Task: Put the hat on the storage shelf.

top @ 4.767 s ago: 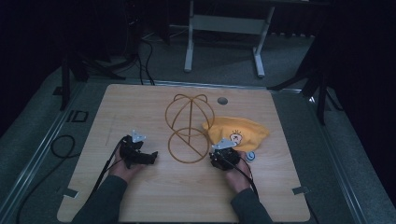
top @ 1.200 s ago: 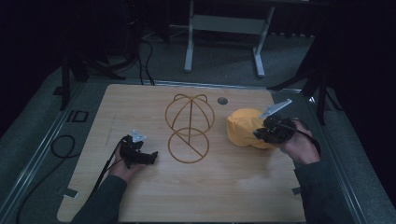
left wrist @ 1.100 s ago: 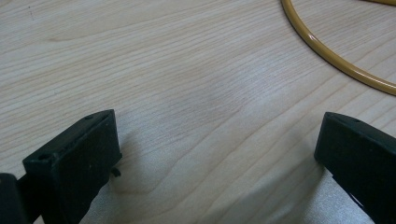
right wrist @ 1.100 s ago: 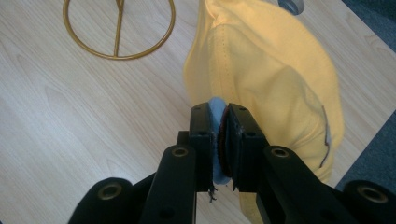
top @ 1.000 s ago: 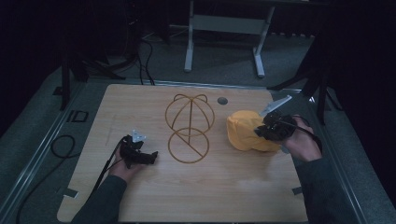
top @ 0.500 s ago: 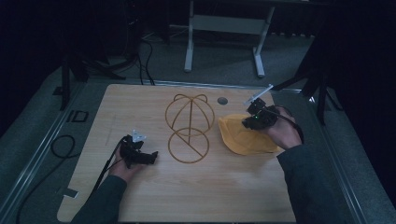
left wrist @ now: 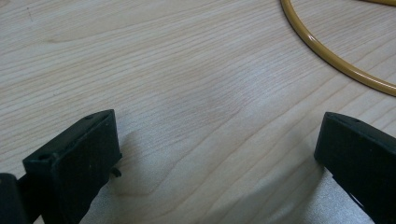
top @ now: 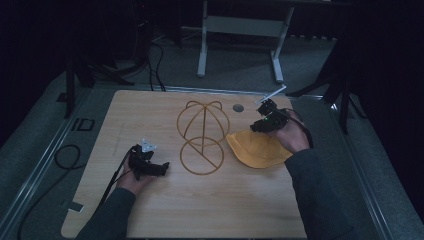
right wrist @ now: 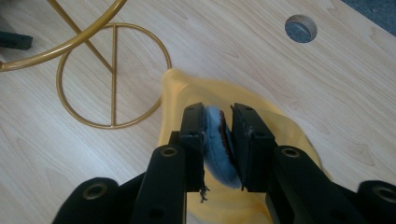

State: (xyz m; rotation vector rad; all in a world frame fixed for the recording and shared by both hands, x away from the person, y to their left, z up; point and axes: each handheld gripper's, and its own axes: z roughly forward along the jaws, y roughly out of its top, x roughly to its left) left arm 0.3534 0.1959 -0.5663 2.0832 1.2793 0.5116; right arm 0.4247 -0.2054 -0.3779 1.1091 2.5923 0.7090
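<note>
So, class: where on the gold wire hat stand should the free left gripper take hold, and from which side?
Take the flat base ring, coming in from the left gripper's own side. It's thin wire, an easy pinch for the open jaws, and nearest.

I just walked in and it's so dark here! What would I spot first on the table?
The golden wire hat stand rises mid-table. Just right of it, a floppy yellow fabric hat hangs from the right claw, pinched by a blue part. The left claw rests open on bare wood.
</note>
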